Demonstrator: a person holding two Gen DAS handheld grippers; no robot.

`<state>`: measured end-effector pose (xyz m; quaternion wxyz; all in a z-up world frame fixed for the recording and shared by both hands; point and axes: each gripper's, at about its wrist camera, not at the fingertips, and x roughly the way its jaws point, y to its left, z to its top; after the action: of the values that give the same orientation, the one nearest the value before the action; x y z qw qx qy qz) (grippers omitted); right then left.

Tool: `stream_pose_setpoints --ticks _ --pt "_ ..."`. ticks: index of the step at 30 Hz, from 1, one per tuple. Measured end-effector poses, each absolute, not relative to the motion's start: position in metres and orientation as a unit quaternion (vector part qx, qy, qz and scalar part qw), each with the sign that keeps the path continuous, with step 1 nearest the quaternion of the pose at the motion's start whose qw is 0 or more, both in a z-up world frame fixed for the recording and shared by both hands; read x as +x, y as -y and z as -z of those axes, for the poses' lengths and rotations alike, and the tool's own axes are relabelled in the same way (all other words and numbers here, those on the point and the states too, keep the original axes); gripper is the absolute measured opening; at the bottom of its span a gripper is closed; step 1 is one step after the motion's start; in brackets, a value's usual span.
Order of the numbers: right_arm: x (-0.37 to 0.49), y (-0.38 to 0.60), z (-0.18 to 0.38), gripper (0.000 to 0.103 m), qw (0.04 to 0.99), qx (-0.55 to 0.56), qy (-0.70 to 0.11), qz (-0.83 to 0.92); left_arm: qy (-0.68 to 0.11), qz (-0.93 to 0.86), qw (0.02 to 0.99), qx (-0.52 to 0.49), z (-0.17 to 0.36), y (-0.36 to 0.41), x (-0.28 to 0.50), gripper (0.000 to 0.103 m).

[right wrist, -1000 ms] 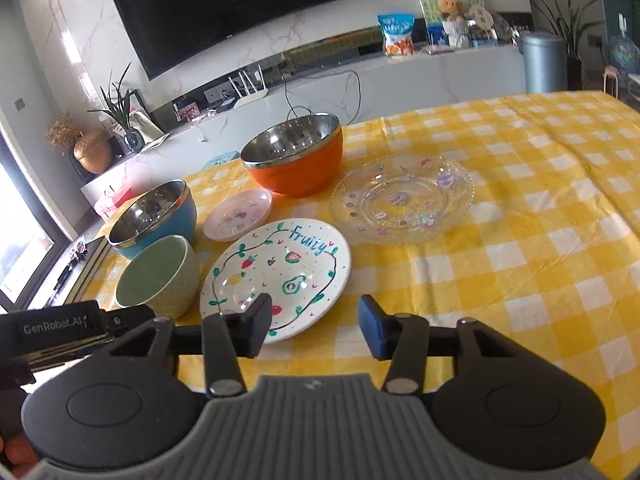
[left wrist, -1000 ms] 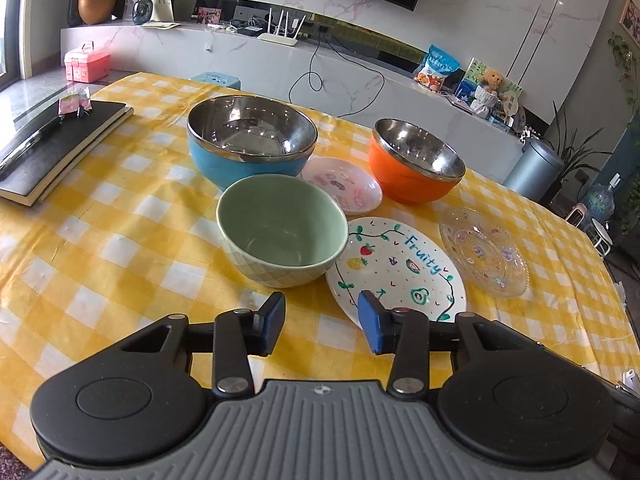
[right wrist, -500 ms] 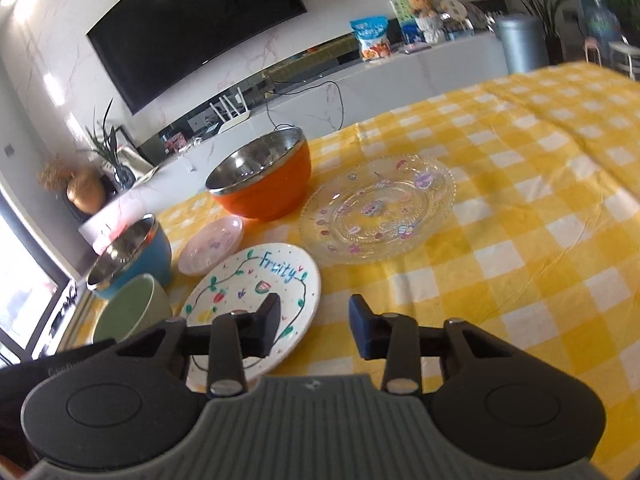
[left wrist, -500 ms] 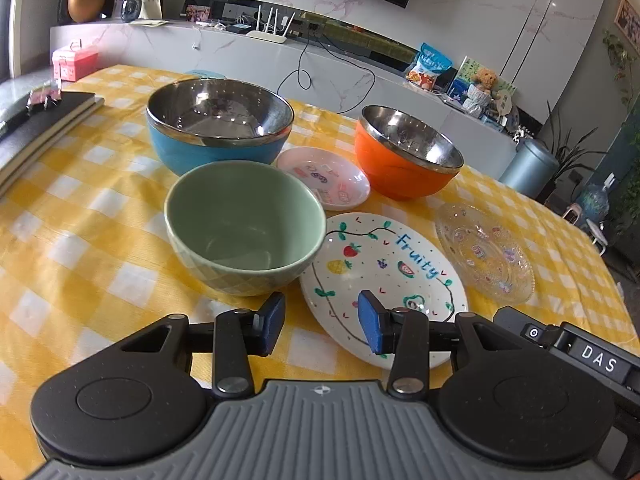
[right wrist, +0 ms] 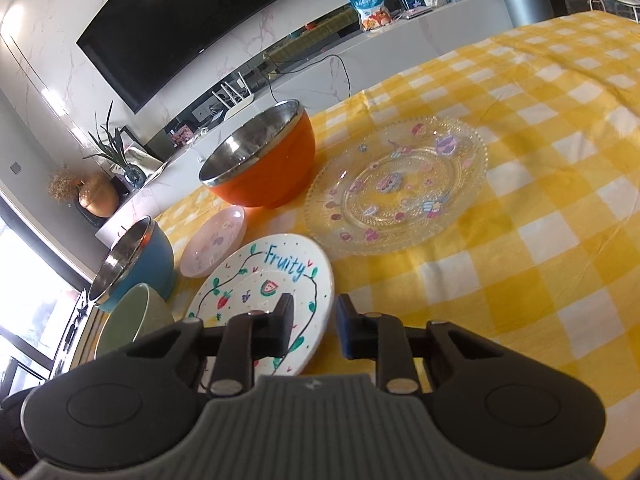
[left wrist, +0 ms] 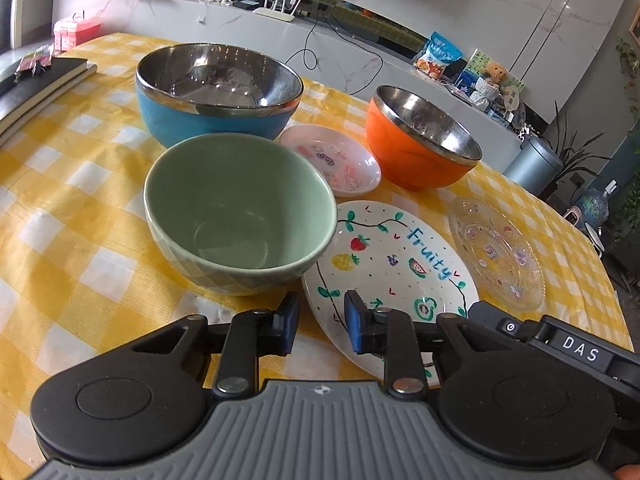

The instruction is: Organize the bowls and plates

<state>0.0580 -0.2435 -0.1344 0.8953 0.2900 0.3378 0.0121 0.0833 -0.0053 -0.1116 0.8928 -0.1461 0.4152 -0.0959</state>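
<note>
**Q:** Fingers first: how do they stand?

**R:** Both pairs are spread with nothing between them. The left gripper (left wrist: 318, 322) hovers low at the near edge of the bench (left wrist: 72, 240), its gap aimed between the green bowl (left wrist: 240, 216) and the Fruity plate (left wrist: 390, 280). The right gripper (right wrist: 314, 326) hangs over the near rim of that same plate (right wrist: 260, 292), one finger above the plate and the other past its edge.

**Q:** And the dishes?

**R:** All sit apart on the yellow checked cloth. The green bowl overlaps or touches the Fruity plate's rim on its left side; I cannot tell which. Behind the bowl is the blue bowl (left wrist: 216, 96). A small pink plate (left wrist: 332, 158) lies between it and the orange bowl (left wrist: 424, 140). The glass plate (right wrist: 396, 184) lies toward the right edge, beside the orange bowl. Nothing is stacked yet.

**Q:** What could go wrong?

**R:** I judge the crowding to be the main risk. Lifting the Fruity plate by a thin rim pinch could let it tip and knock the green bowl. Both grippers converge on one spot and could collide. A dragged plate might bunch the cloth and shift its neighbours.
</note>
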Motion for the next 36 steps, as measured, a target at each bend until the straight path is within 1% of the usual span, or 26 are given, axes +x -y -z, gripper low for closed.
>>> stream_pose_setpoints --ticks 3,6,16,22,23,24,25,26,27,28,29,30,34,36 --pt "0.06 0.243 0.138 0.015 0.893 0.292 -0.341 -0.01 -0.415 0.099 0.892 -0.147 0.112 0.005 0.084 0.02" --pt "0.06 0.243 0.139 0.008 0.892 0.292 -0.344 -0.005 -0.414 0.098 0.893 -0.143 0.111 0.006 0.083 0.019" --pt "0.047 0.242 0.131 0.008 0.887 0.286 -0.362 -0.008 -0.421 0.111 0.891 -0.129 0.104 0.001 0.07 0.018" --pt "0.028 0.24 0.128 0.008 0.885 0.281 -0.371 -0.005 -0.43 0.118 0.886 -0.124 0.103 -0.002 0.058 0.015" --pt "0.026 0.24 0.13 0.008 0.884 0.28 -0.373 -0.005 -0.433 0.117 0.885 -0.125 0.103 -0.002 0.058 0.015" --pt "0.025 0.241 0.131 0.012 0.883 0.287 -0.371 -0.009 -0.432 0.117 0.885 -0.126 0.103 -0.003 0.058 0.015" --pt "0.024 0.243 0.132 0.012 0.882 0.294 -0.369 -0.011 -0.43 0.118 0.886 -0.127 0.103 -0.003 0.058 0.015" --pt "0.024 0.244 0.131 0.016 0.882 0.298 -0.365 -0.011 -0.425 0.116 0.889 -0.128 0.102 -0.003 0.057 0.016" --pt "0.025 0.245 0.129 0.028 0.884 0.296 -0.361 -0.009 -0.419 0.112 0.892 -0.128 0.101 -0.003 0.057 0.017" --pt "0.025 0.245 0.127 0.032 0.888 0.291 -0.355 -0.006 -0.415 0.108 0.894 -0.128 0.1 -0.004 0.057 0.019" --pt "0.026 0.246 0.125 0.034 0.893 0.285 -0.349 -0.004 -0.414 0.108 0.895 -0.129 0.1 -0.004 0.058 0.025" --pt "0.028 0.246 0.123 0.034 0.896 0.281 -0.344 -0.005 -0.413 0.107 0.895 -0.131 0.1 -0.003 0.06 0.027" --pt "0.035 0.249 0.124 0.033 0.9 0.281 -0.334 -0.013 -0.413 0.108 0.894 -0.135 0.105 0.0 0.066 0.028" --pt "0.039 0.25 0.127 0.029 0.9 0.28 -0.333 -0.012 -0.415 0.111 0.892 -0.137 0.107 0.001 0.068 0.028"
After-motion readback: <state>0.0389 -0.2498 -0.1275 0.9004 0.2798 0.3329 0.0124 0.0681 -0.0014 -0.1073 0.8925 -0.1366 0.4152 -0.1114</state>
